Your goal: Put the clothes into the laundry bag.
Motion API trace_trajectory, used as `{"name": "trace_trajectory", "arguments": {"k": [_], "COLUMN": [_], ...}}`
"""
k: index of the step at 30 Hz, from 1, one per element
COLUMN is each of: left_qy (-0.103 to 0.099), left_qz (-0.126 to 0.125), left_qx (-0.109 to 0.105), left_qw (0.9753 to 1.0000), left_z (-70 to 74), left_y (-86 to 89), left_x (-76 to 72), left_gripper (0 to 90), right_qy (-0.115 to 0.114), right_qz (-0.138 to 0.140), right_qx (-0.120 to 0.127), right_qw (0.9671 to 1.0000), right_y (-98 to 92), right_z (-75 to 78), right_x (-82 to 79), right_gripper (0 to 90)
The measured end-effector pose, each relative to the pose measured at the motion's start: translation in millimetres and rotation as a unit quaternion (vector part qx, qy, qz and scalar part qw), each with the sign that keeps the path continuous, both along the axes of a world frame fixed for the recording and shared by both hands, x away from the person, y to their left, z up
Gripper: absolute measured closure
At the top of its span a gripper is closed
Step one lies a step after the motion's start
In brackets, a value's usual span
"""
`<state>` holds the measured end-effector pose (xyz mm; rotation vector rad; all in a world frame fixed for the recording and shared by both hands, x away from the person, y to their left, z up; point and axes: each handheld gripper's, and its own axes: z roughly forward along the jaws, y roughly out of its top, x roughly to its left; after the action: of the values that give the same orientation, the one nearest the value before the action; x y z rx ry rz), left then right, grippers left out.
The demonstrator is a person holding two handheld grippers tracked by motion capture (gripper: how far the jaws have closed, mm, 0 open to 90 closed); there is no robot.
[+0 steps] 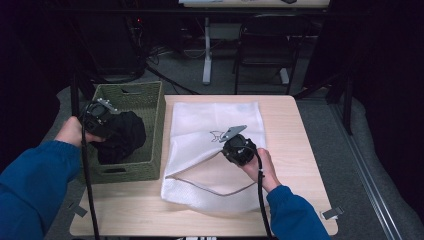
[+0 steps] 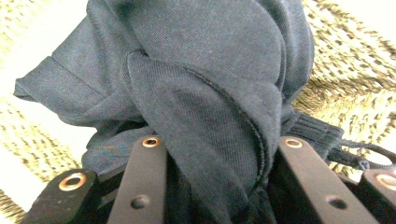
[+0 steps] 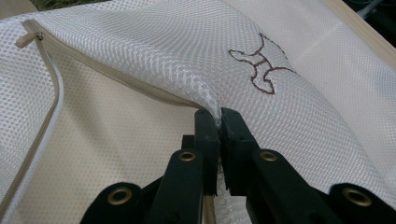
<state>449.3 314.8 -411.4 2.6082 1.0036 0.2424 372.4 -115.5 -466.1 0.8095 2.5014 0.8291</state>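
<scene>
In the green woven basket [image 1: 156, 130] at the table's left, the left gripper [image 1: 100, 120] has its jaws closed around a bunched dark garment [image 2: 210, 93]. To the right, the right gripper [image 3: 218, 122] pinches the zipped edge of the white mesh bag [image 1: 210, 125], lifting it off the wooden table [image 1: 300, 150].

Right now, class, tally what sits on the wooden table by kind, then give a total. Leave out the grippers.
Woven green basket: 1
Dark garment, bunched in the basket: 1
White mesh laundry bag, zip open: 1
Total: 3
</scene>
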Motion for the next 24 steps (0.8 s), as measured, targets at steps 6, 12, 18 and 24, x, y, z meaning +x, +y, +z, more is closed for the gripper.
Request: {"name": "trace_trajectory", "arguments": {"k": [6, 12, 18, 24], "left_qy": [-0.014, -0.023, -0.029, -0.032], "left_qz": [0.002, 0.000, -0.004, -0.009], "left_qx": [0.001, 0.005, 0.007, 0.016], "left_qw": [0.9999, 0.9997, 0.9995, 0.9993], "left_z": [16.6, 33.8, 50.2, 67.6], "left_y": [0.3, -0.8, -3.5, -6.4], "left_x": [-3.4, -5.7, -8.7, -11.1], "left_gripper": [68.4, 68.4, 68.4, 68.5], "right_qy": [-0.002, -0.002, -0.003, -0.004], "right_qz": [0.000, 0.002, 0.001, 0.002], "right_qx": [0.001, 0.001, 0.000, 0.000], "right_qw": [1.0000, 1.0000, 1.0000, 1.0000], "right_y": [-0.1, -0.2, 0.1, -0.2], "right_z": [0.5, 0.7, 0.9, 1.1], "right_x": [-0.2, -0.3, -0.7, -0.6], "right_gripper": [86.5, 86.6, 86.6, 86.6]}}
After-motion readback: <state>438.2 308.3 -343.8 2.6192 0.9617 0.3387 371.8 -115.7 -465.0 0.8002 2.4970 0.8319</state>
